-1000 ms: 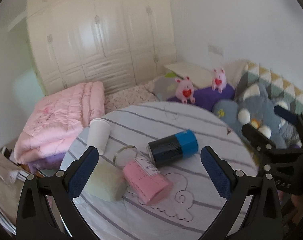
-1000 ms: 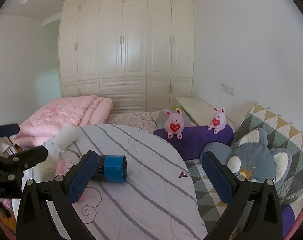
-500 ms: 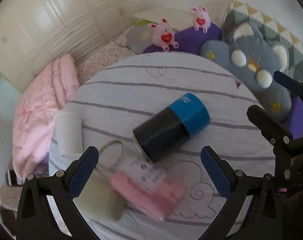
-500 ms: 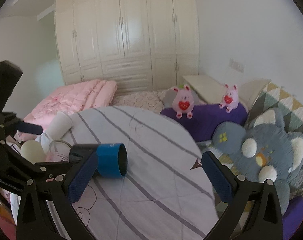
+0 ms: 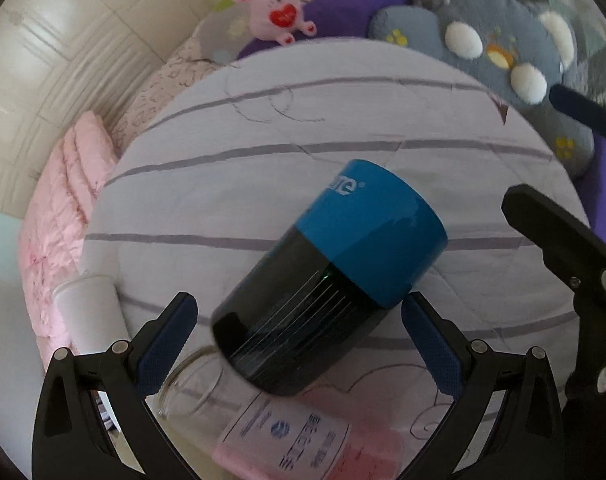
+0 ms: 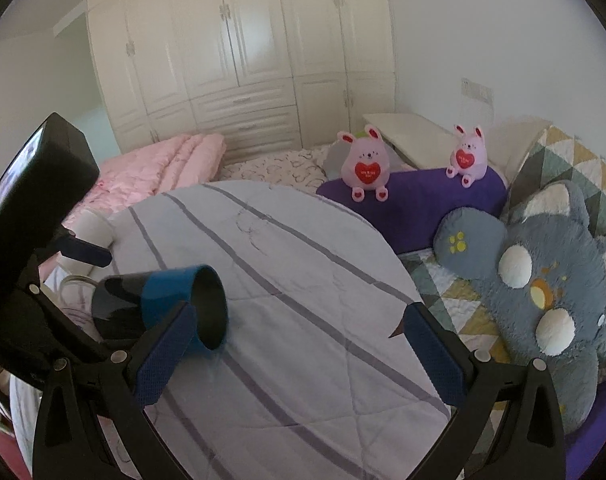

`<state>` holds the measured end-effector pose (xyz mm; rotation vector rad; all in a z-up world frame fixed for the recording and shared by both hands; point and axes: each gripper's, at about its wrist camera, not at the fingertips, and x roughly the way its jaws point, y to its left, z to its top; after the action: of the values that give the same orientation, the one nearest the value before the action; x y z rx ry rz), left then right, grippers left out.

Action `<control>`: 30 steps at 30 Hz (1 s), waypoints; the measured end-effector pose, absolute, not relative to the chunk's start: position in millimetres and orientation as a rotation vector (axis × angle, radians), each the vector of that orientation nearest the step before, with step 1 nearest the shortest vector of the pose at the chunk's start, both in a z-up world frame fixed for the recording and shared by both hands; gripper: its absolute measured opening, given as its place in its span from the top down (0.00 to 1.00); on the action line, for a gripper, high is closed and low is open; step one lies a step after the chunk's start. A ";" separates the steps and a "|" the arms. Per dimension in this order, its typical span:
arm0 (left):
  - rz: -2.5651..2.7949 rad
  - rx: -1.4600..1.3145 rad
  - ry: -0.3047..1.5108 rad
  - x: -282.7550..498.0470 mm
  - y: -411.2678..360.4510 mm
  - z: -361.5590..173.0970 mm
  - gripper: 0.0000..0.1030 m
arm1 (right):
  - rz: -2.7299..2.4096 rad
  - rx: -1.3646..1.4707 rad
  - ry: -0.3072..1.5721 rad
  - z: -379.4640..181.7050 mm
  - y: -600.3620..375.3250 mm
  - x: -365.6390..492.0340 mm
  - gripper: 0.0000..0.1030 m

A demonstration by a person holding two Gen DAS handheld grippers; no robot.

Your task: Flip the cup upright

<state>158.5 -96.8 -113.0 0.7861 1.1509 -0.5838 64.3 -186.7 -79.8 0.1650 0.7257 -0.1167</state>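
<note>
Blue-and-black cup (image 5: 329, 280) on its side, white lettering partly readable "re", both tongs (image 5: 299, 344) (image 6: 299, 356) wide apart.

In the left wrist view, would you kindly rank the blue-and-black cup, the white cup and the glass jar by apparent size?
1. blue-and-black cup, largest, though nearest the camera.
2 and 3. white cup and glass jar: both partly hidden by the left gripper, so no ranking.

Black cup (image 5: 327, 284) with blue rim band, lying sideways on striped cloth
</note>
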 end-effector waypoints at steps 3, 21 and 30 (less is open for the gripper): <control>-0.575 0.768 1.196 166.3 -100.5 -120.7 0.00 | -0.120 0.177 0.738 -84.6 -188.9 68.6 0.00; -0.515 0.387 1.278 153.8 -74.0 -82.3 0.21 | -0.150 0.178 0.679 -61.7 -196.7 48.5 0.00; -0.448 0.111 1.275 104.3 -51.7 -74.3 0.21 | -0.085 0.168 0.632 -29.5 -191.2 25.3 0.00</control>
<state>104.3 -51.7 -74.3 0.1109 1.2752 -0.4477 25.3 -191.2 -29.5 0.1685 0.6322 -0.0849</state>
